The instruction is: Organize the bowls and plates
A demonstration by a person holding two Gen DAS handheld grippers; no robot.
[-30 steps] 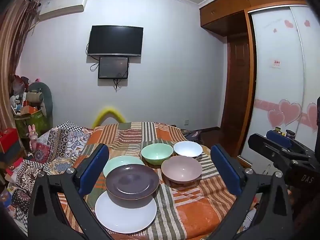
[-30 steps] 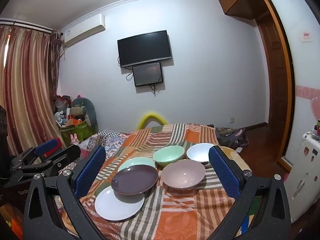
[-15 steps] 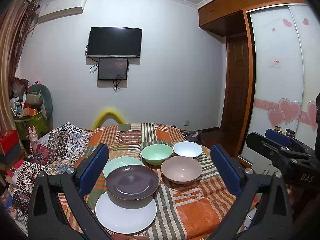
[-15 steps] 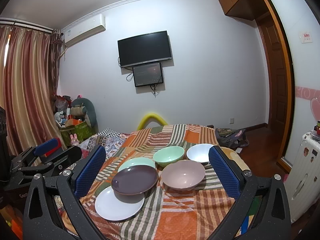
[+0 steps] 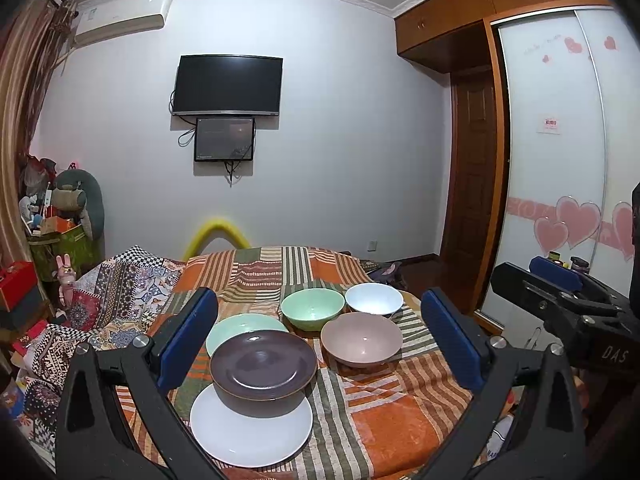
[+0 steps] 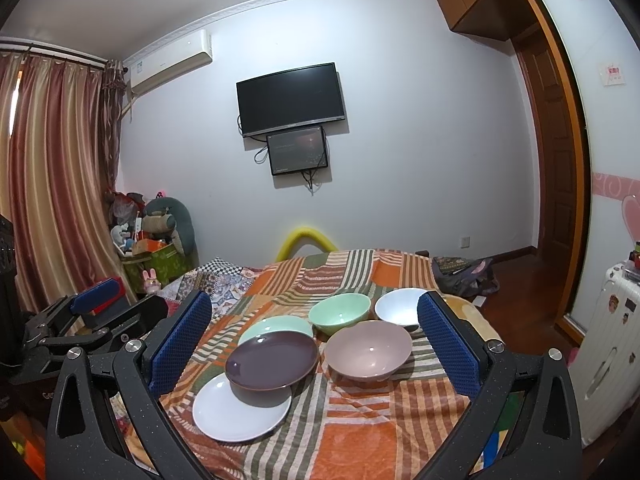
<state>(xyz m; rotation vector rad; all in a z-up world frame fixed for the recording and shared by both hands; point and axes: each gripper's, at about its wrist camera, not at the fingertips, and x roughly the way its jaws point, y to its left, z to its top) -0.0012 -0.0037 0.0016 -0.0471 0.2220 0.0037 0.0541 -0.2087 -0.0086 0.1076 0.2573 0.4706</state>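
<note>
The dark purple plate (image 5: 263,364) overlapped two others, so only the far arc of the pale green plate (image 5: 240,322) showed behind it, and the near part of the white plate (image 5: 251,434) in front. From the left wrist view the purple plate's underside threw a dark shadow onto the white one, and whether it rested flat or tilted was hard to judge; the right wrist view showed it leaning, far rim up on the green plate (image 6: 276,325). The left tongs (image 5: 320,340) were spread wide and gripped nothing, blue pads framing the dishes (their lower frame ran out of the picture). The right tongs (image 6: 314,344) were likewise wide apart and empty; their right pad covered part of the white bowl (image 6: 398,306).

All the dishes sat on the bed (image 5: 400,412), on an orange and green striped blanket. Three bowls stood upright, right of the plates: the green bowl (image 5: 313,307) at the back, the white bowl (image 5: 374,298) just beside it, and the pink bowl (image 5: 362,338) nearer, close to both.

Beyond the bed hung a television (image 5: 228,85) with a smaller screen (image 5: 225,139) beneath. A patterned quilt (image 5: 108,292) lay left of the blanket. The other tool intruded at each view's edge.
</note>
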